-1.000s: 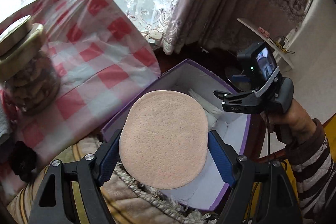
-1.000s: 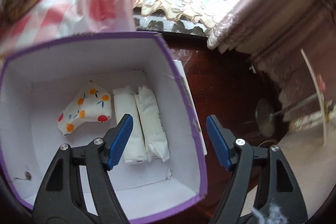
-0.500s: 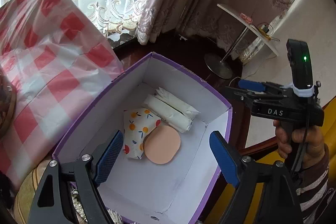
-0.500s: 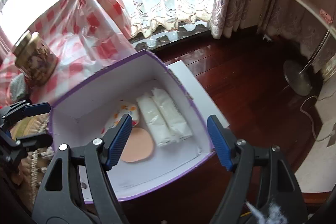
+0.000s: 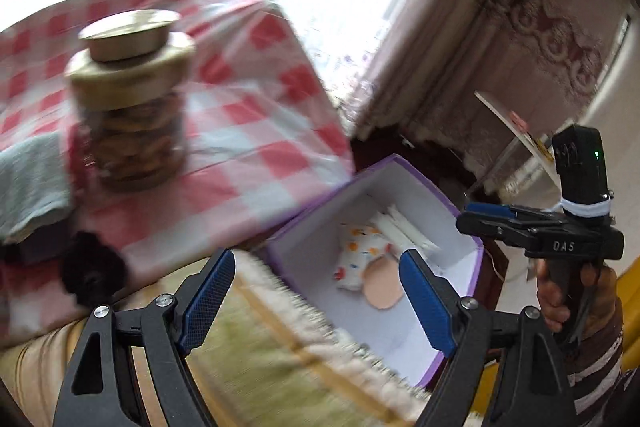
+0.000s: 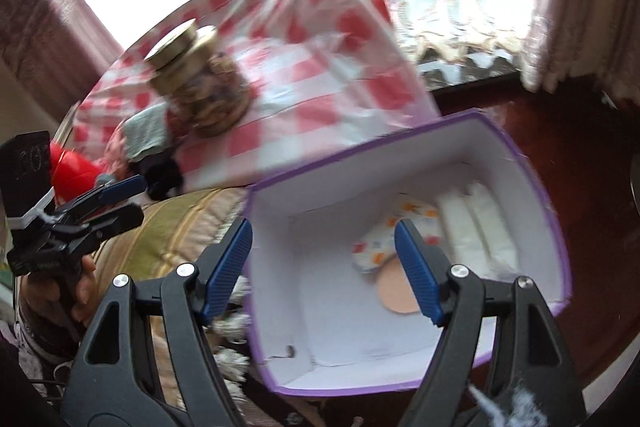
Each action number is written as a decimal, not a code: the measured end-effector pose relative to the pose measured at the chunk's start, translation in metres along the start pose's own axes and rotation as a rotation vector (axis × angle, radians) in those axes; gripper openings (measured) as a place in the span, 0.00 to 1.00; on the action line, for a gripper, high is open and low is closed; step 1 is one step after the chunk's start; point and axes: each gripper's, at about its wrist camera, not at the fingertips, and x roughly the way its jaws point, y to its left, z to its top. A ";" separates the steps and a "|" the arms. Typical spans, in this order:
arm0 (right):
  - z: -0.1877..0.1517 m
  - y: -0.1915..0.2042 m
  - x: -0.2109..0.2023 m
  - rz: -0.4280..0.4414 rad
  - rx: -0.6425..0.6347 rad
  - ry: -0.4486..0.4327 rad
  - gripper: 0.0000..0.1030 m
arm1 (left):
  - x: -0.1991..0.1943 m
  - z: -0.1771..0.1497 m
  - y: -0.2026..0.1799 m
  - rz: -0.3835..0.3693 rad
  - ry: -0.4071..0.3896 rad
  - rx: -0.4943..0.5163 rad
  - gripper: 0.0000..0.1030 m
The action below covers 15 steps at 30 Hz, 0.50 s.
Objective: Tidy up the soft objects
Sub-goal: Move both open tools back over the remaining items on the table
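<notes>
Both the left hand-held gripper (image 5: pixel 316 303) and right hand-held gripper (image 6: pixel 334 269) gape wide, holding nothing. Inside the purple box (image 6: pixel 532 163) lie a round peach pad (image 6: pixel 396 297), a printed pouch (image 6: pixel 376 247) and white packets (image 6: pixel 480 223): all probably light and squashy, best pinched at an edge. Blur hides the dark bundle (image 5: pixel 94 273) beside the box.

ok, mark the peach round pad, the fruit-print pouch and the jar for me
peach round pad (image 5: pixel 383 289), left wrist view, middle of disc
fruit-print pouch (image 5: pixel 360 253), left wrist view, printed top face
jar (image 6: pixel 200 83), right wrist view, glass body
</notes>
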 end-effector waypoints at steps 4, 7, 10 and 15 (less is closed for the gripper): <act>0.008 0.048 0.019 0.038 -0.088 0.022 0.74 | -0.038 -0.017 0.042 0.060 -0.069 -0.081 0.83; 0.013 0.077 0.031 0.075 -0.137 0.038 0.74 | -0.068 -0.031 0.070 0.168 -0.121 -0.100 0.83; 0.020 0.104 0.043 0.111 -0.179 0.061 0.74 | -0.093 -0.043 0.094 0.225 -0.161 -0.138 0.83; 0.028 0.147 0.065 0.151 -0.263 0.101 0.74 | -0.130 -0.061 0.137 0.340 -0.205 -0.153 0.82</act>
